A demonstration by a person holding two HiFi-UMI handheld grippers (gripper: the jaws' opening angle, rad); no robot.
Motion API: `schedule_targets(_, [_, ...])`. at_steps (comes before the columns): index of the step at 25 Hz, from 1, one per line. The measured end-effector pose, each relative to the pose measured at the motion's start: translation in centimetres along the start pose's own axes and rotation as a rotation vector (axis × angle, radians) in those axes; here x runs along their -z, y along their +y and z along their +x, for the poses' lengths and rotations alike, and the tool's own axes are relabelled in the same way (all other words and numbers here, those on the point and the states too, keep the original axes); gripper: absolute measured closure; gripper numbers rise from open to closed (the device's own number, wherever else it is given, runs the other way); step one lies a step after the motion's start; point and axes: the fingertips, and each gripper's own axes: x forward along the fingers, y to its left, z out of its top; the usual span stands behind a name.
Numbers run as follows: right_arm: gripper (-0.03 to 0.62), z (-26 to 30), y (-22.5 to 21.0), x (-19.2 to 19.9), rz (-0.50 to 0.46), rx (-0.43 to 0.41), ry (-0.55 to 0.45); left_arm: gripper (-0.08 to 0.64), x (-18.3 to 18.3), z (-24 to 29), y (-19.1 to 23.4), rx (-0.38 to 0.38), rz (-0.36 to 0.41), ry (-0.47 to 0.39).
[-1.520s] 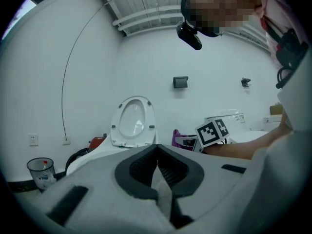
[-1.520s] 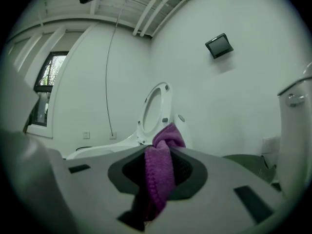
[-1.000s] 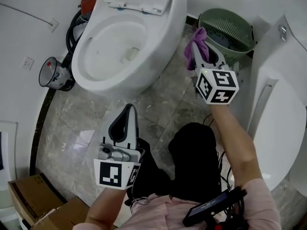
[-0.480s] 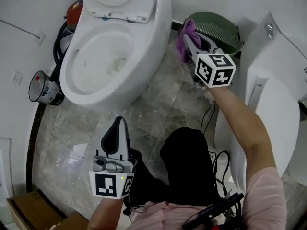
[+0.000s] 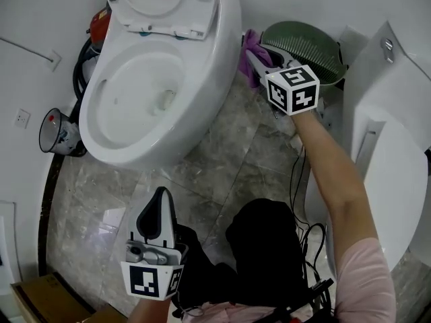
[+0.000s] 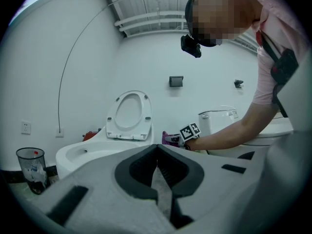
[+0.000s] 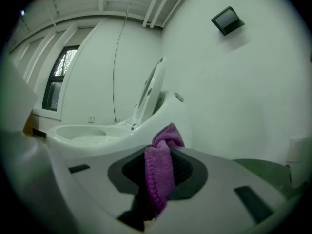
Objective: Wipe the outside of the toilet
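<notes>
A view from above of a bathroom with a grey marble floor (image 5: 236, 153); a white toilet (image 5: 217, 79) stands at the far left, its seat and lid (image 5: 161, 2) raised against the wall. The person's right arm reaches far forward; the right gripper (image 5: 259, 60) has its jaws clamped on a purple cloth (image 5: 246, 64), which bunches out past the tips. The cloth sits at the toilet's right outer wall, near the back of the bowl; whether it touches the porcelain cannot be told. The right gripper view shows the cloth (image 7: 158, 174) pinched between the dark pads, with the bowl's side just beyond it. A green slatted basket (image 5: 306, 46) lies just right of that gripper; a second white toilet (image 5: 390, 160) fills the right edge. The left gripper (image 5: 160, 197) hangs low and near, well apart from the toilet, over the floor; the left gripper view shows its jaws pressed together with nothing between them. A small clear bin (image 5: 57, 133) stands at the left wall.
</notes>
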Motion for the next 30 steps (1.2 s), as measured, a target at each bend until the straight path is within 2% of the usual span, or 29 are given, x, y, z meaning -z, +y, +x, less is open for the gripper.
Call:
schedule_targets(5, [0.514, 2.6, -2.2, 2.1, -0.035, 0.021, 0.062, 0.552, 0.2, 0.0, -0.3, -0.004, 0.008, 0.016])
schedule_targets(11, [0.512, 5.2, -3.1, 3.2, -0.043, -0.023, 0.062, 0.552, 0.3, -0.2, 0.1, -0.036, 0.025, 0.038])
schedule_targets(18, [0.503, 7.4, -1.3, 3.4, -0.04, -0.133, 0.043, 0.552, 0.9, -0.6, 0.9, -0.066, 0.031, 0.058])
schedule_targets(30, [0.517, 6.0, 1.9, 3.6, 0.008, -0.229, -0.003, 0.552, 1.0, -1.1, 0.5, -0.053, 0.027, 0.047])
